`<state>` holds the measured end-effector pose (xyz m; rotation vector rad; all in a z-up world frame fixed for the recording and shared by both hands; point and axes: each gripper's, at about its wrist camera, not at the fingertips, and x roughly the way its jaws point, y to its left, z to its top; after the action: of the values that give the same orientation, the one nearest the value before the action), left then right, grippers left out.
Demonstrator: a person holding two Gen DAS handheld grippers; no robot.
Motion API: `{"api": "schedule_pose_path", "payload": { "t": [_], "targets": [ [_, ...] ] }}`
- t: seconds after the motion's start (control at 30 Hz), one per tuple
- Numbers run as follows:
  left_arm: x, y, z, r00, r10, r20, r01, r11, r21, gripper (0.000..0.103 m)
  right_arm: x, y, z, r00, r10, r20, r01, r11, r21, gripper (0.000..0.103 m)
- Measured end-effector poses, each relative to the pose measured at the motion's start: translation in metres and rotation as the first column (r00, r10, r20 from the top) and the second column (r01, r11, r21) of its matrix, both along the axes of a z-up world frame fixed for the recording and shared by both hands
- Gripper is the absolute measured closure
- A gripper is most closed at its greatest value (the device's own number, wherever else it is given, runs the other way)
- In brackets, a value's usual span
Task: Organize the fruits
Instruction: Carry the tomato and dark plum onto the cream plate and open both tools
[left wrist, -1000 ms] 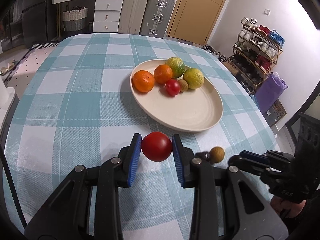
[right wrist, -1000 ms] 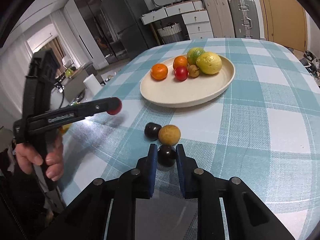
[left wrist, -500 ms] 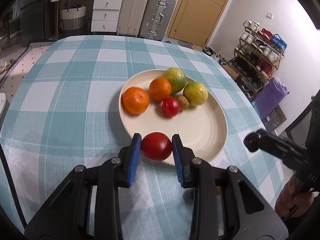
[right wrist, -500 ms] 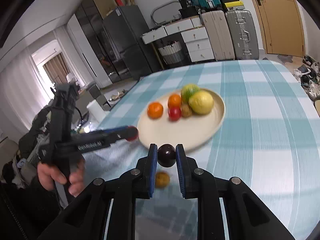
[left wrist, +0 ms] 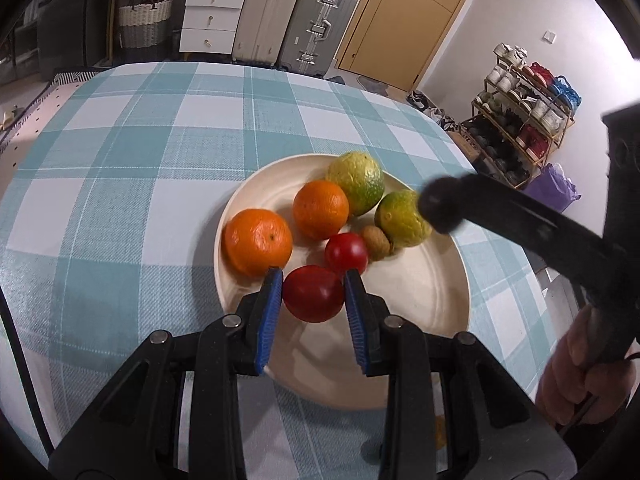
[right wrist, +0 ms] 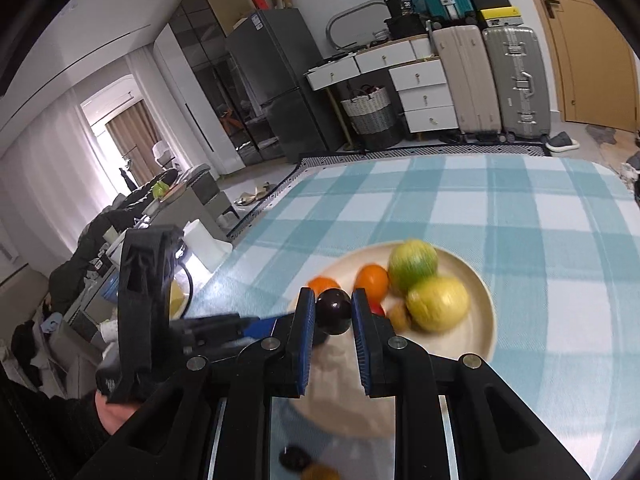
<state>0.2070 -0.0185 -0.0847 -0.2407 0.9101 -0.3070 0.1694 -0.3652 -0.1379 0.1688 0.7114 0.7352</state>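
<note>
My left gripper is shut on a red tomato and holds it over the near left part of the cream plate. On the plate lie two oranges, two green-yellow citrus fruits, a small red tomato and a brown kiwi. My right gripper is shut on a dark plum above the plate's near left side. In the left wrist view it hovers over the plate's right side.
The plate sits on a table with a teal checked cloth. A dark fruit and a yellow-brown fruit lie on the cloth below my right gripper. Suitcases, drawers and a shoe rack stand beyond the table.
Both grippers have moved forward with their fruit, from above the cloth to above the plate. The two loose fruits stay behind on the cloth.
</note>
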Motion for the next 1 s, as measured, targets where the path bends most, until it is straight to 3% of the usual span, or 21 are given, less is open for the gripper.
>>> {"api": "schedule_pose_path", "payload": {
  "t": [0.4,0.8,0.93,1.0],
  "targets": [
    [0.018,-0.005,-0.003,0.999,-0.035,-0.003,0.035,0.998,-0.046,0.075,0.062,0.035,-0.013,0.998,0.050,-0.047,-0.050,0.999,0.000,0.084],
    [0.017,0.000,-0.001,0.999,-0.044,0.012,0.045,0.995,-0.092,0.075,0.085,0.055,-0.032,0.993,0.060,-0.098,-0.062,0.998,-0.022,0.083],
    [0.013,0.000,0.003,0.998,-0.056,0.021,0.058,0.994,-0.096,0.075,0.087,0.058,-0.037,0.992,0.064,-0.113,-0.068,0.997,-0.032,0.081],
    [0.011,-0.001,0.005,0.998,-0.066,0.021,0.068,0.993,-0.097,0.075,0.084,0.054,-0.035,0.993,0.054,-0.102,-0.058,0.998,-0.029,0.073]
  ]
}}
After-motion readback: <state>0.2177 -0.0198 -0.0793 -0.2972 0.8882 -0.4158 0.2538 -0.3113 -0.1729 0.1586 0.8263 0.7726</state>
